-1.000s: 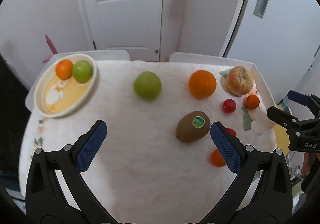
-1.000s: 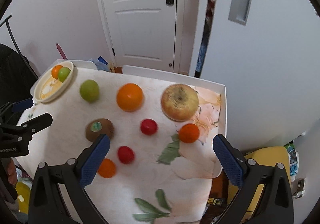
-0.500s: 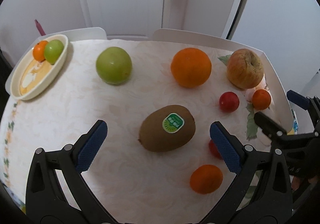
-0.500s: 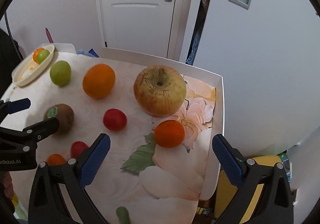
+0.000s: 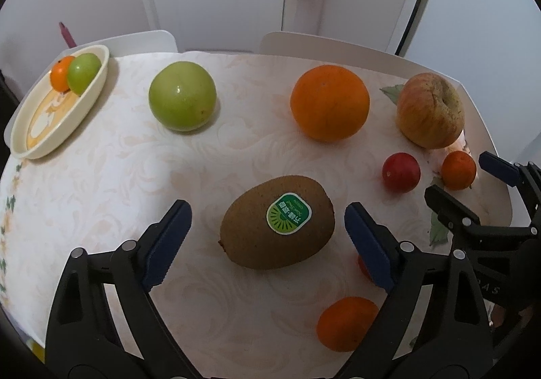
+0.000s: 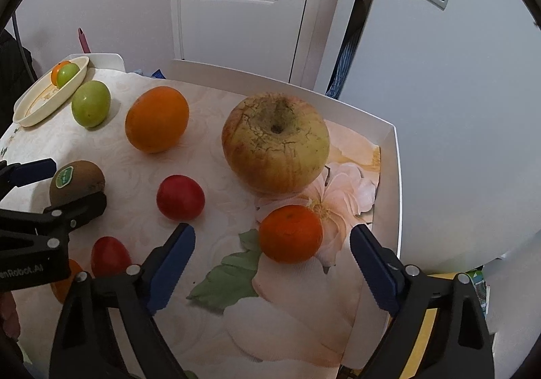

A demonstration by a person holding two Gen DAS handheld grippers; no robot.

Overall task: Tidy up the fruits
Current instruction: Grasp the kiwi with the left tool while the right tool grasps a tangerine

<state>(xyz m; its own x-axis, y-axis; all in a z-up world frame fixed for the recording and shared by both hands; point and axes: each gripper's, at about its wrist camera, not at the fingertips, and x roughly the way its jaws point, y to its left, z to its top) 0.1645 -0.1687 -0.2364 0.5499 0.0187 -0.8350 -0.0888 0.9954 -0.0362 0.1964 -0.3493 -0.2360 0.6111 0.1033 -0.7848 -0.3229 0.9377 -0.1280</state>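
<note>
Left wrist view: left gripper (image 5: 267,230) closing around brown fuzzy kiwi with green sticker (image 5: 277,221), pads not yet touching. Right gripper (image 6: 272,260) closing around small orange mandarin (image 6: 290,233) at right table edge, also clear. Risk: round fruit rolling from an off-centre pinch.
</note>
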